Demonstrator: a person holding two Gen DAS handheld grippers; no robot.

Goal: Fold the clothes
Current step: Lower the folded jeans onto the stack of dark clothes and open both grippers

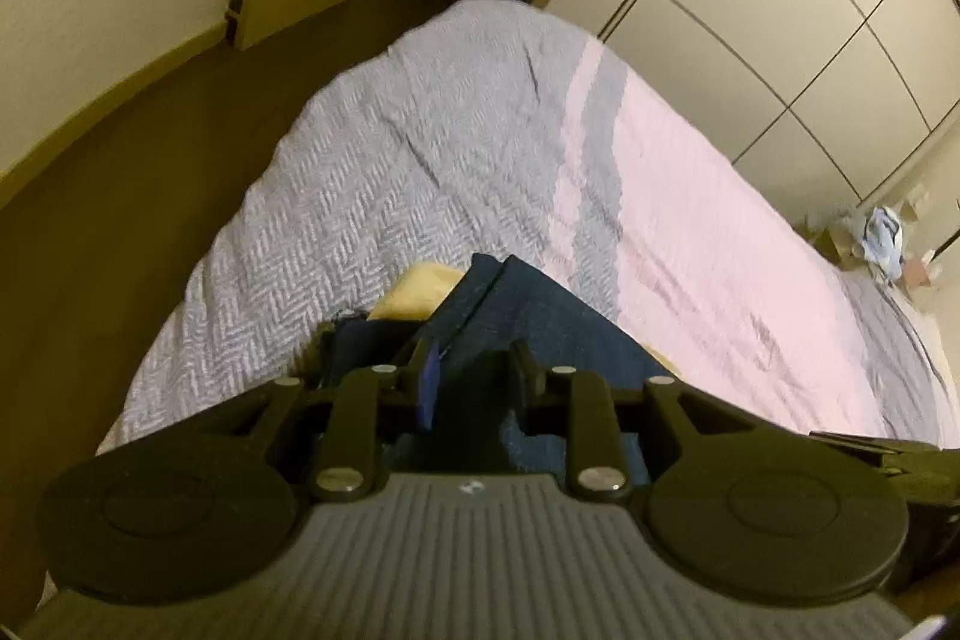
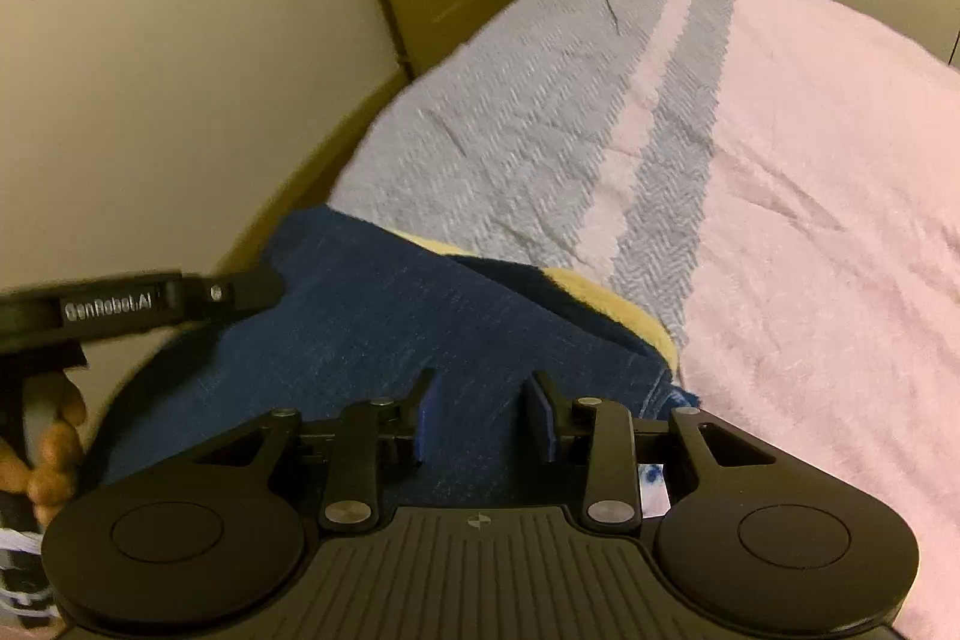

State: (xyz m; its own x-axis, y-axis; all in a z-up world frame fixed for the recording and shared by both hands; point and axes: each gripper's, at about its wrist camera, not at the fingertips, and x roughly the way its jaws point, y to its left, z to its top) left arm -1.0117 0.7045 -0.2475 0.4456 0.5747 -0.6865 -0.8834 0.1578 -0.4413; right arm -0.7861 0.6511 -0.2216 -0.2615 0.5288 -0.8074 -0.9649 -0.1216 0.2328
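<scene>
On the bed (image 2: pixel 810 220), both grippers, left (image 1: pixel 474 370) and right (image 2: pixel 483 412), pinch the jeans (image 2: pixel 384 316) mid-fold; next, seemingly, carrying the denim across evenly.

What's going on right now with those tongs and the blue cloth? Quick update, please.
Left tongs and right tongs both astride the blue denim garment, grip unclear. Garment on the bed, over something yellow. Nothing in the way.
</scene>
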